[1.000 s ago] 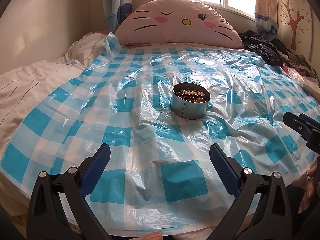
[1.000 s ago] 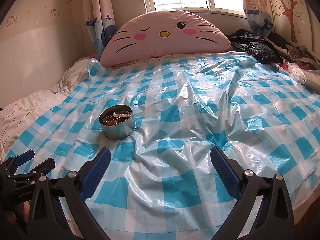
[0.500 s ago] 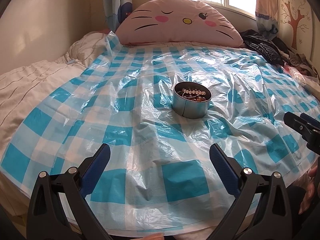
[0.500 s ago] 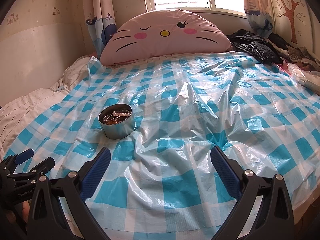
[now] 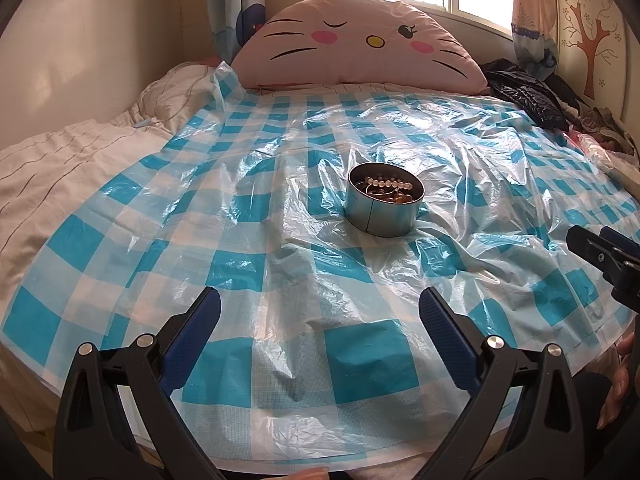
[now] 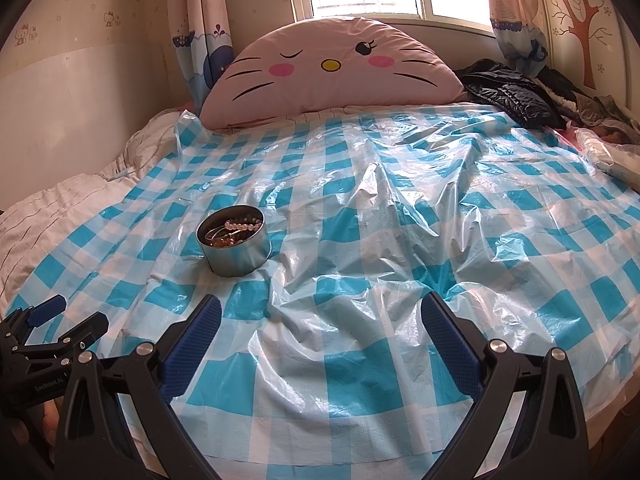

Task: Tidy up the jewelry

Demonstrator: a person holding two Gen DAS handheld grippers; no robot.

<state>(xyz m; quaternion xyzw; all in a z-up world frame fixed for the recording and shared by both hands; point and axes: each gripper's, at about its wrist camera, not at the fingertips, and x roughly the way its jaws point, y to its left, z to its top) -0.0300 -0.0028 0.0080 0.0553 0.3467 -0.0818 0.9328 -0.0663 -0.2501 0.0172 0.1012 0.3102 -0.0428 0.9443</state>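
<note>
One round metal tin [image 5: 383,210]. One pale bead bracelet [image 5: 387,183] inside; other pieces in tin too tangled to count. One checked plastic sheet [image 5: 280,240]. One cat-face cushion [image 5: 360,46]. Two grippers: left gripper [image 5: 320,328], right gripper [image 6: 320,330].

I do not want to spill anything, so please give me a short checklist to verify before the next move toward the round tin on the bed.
1. Left gripper open and empty: ok.
2. Right gripper open and empty: ok.
3. Round tin upright with no lid on it: ok.
4. Jewelry inside the tin, with a pearl-like bead strand on top: ok; whether the pieces are tangled: cannot tell.
5. Flat, firm surface under the tin: not ok; the checked plastic sheet is wrinkled and lies on soft bedding.
6. Free path from the left gripper to the tin: ok, only the sheet lies between them.
</note>
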